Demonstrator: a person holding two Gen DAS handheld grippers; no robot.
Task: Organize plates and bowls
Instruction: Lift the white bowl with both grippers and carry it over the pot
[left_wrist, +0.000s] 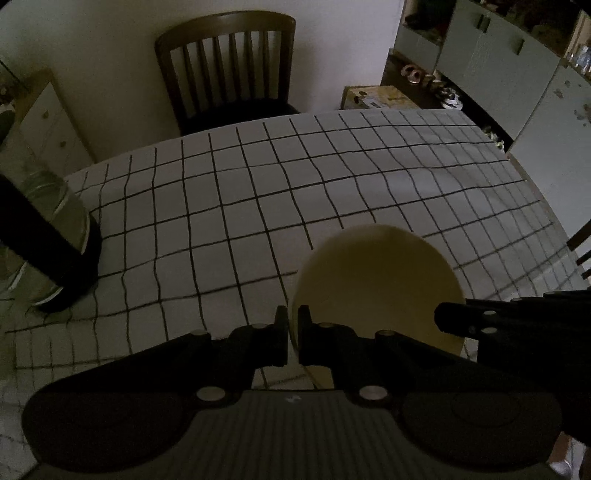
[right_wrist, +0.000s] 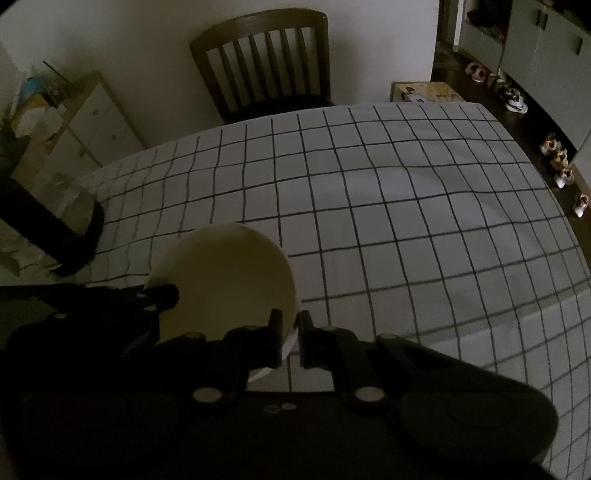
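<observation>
A cream bowl (left_wrist: 376, 284) hangs above the checked tablecloth, held by both grippers. My left gripper (left_wrist: 293, 325) is shut on the bowl's left rim. My right gripper (right_wrist: 290, 330) is shut on its right rim, and the bowl (right_wrist: 225, 280) shows to the left in the right wrist view. The right gripper's fingers (left_wrist: 465, 323) reach in from the right in the left wrist view. The left gripper's fingers (right_wrist: 155, 299) reach in from the left in the right wrist view. A flat white plate (right_wrist: 413, 203) lies faintly visible on the cloth at the right.
A table with a white checked cloth (left_wrist: 229, 206) fills the view. A dark wooden chair (left_wrist: 229, 66) stands at its far side. A glass jar on a dark base (left_wrist: 55, 236) stands at the left edge. Cabinets and shoes (right_wrist: 513, 99) line the floor at right.
</observation>
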